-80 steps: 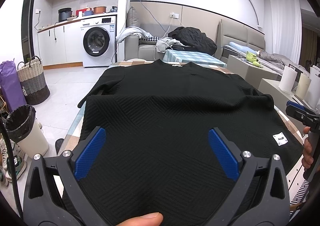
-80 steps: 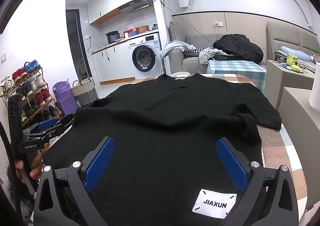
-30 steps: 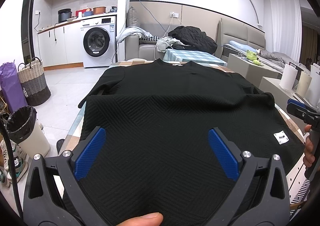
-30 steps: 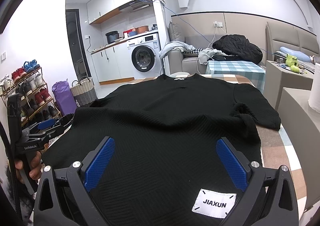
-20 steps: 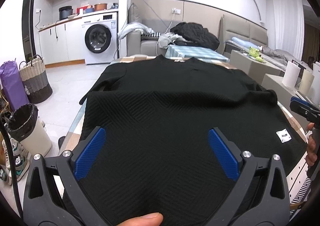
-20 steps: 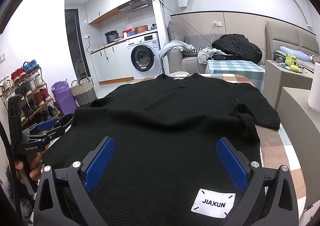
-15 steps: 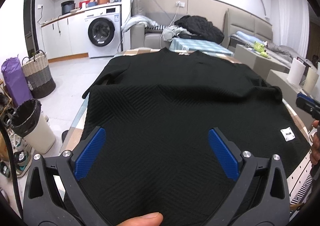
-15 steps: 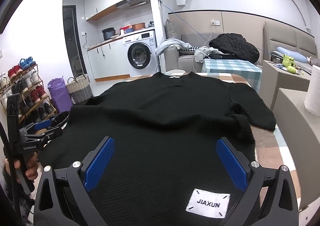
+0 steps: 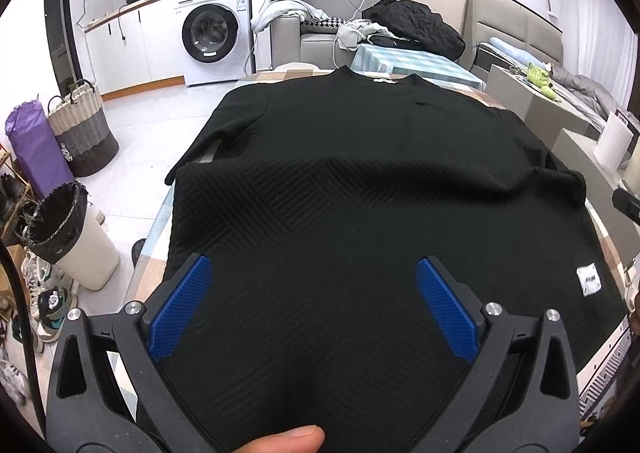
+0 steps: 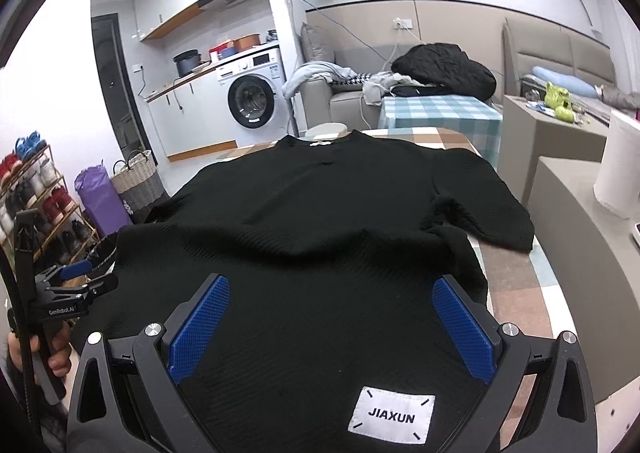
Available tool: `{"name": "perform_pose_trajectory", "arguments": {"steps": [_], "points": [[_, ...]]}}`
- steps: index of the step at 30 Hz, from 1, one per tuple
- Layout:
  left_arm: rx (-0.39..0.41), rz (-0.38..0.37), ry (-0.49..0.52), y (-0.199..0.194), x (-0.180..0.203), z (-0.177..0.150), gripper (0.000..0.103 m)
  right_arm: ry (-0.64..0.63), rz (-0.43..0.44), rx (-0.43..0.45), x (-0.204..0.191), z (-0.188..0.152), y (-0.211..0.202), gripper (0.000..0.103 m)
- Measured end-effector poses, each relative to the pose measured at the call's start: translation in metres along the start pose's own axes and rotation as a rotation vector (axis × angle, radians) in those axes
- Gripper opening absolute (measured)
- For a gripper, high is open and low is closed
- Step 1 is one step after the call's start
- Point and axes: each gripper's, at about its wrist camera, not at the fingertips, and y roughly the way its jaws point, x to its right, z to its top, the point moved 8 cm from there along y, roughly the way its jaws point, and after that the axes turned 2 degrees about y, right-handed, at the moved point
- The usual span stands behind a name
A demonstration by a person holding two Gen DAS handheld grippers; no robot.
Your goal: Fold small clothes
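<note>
On the table (image 10: 516, 285), a black textured sweater (image 10: 320, 221) lies spread flat.

One black sweater (image 9: 360, 181) is lying on one checked tabletop (image 10: 516, 273), carrying one white "JIAXUN" patch (image 10: 391, 419) near its hem and one small neck label (image 10: 319, 142). Two grippers are showing: the left gripper (image 9: 314, 309) and the right gripper (image 10: 330, 327), each spreading two blue fingers (image 9: 182, 307). Behind, one washing machine (image 9: 214, 37), one woven basket (image 9: 82, 137), one purple bag (image 9: 34, 151) and one lined bin (image 9: 68, 235) are standing.
</note>
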Motion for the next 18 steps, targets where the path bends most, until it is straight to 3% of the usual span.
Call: {"name": "perform_pose_trajectory", "arguments": {"steps": [12,18], "points": [[-0.006,-0.045,0.005,0.030,0.004,0.047,0.102,0.197,-0.063,-0.054,0.045,0.029,0.021,0.103],[-0.026,-0.052,-0.013,0.051,-0.004,0.064,0.102,0.267,-0.134,-0.055,0.073,0.039,0.025,0.103]]}}
